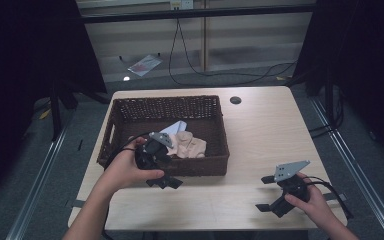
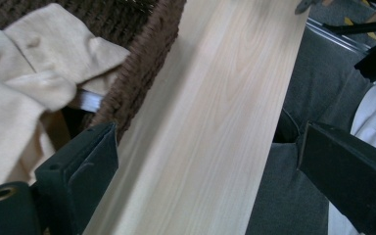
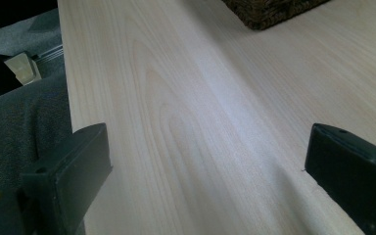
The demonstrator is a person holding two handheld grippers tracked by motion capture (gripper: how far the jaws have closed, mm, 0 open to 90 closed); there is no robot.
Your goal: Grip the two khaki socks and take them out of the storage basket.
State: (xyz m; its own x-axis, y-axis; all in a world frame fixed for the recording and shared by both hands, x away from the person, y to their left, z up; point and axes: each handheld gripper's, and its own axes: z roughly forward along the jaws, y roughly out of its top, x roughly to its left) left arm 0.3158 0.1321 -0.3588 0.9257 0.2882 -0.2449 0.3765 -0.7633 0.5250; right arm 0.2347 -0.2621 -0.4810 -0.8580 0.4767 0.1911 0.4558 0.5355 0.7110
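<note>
left gripper view has the left gripper [image 2: 205, 161] with jaws wide apart and nothing between them, hanging over the near wall of the wicker basket [image 2: 142, 68]. the cream cloth [image 2: 24, 83] fills the upper left of that frame, up and left of the left-hand jaw, inside the basket. in the high view the left gripper [image 1: 164, 181] is much nearer the cloth [image 1: 187, 144] than the right gripper [image 1: 266, 194], which sits lower right, jaws also apart, over bare table [image 1: 260, 130]. the cloth looks soft, crumpled, pale beige, heaped without a clear long axis, beside a paler bluish-white piece [image 1: 176, 126].
</note>
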